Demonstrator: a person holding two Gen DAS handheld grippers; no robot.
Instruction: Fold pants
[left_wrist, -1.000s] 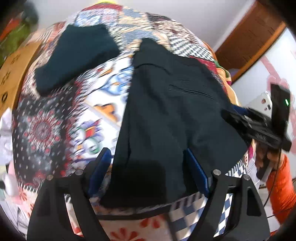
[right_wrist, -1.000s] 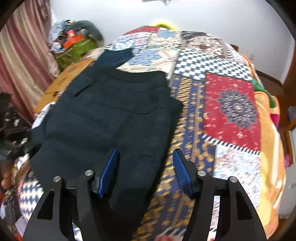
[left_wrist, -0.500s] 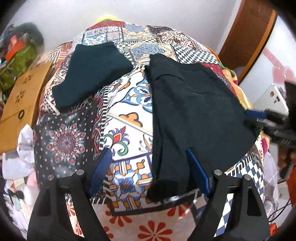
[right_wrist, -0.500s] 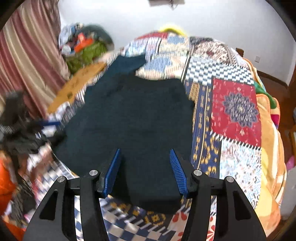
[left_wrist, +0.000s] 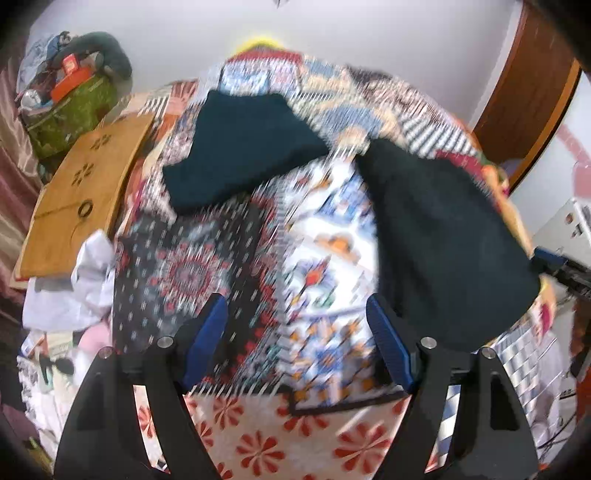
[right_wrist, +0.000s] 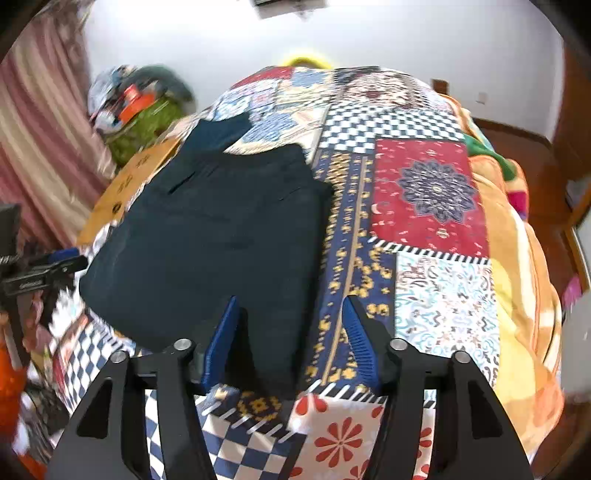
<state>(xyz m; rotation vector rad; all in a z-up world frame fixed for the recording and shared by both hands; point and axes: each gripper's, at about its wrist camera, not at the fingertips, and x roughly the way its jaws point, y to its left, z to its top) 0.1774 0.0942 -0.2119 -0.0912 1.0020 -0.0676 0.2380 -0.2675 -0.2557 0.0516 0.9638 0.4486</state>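
Both tongs have drawn back from the pants (right_wrist: 221, 236), which lie folded into a dark, flat rectangle on the patchwork bedspread (right_wrist: 424, 192) near the bed's foot. A second ago the left tongs (left_wrist: 295, 347) straddled the cloth; now only bedspread shows between them, the jaws closing on nothing. The right tongs (right_wrist: 291, 339) are opening, empty, over the pants' near edge. The fold appears finished. No container is involved; a second folded dark garment (left_wrist: 240, 147) lies farther up the bed.
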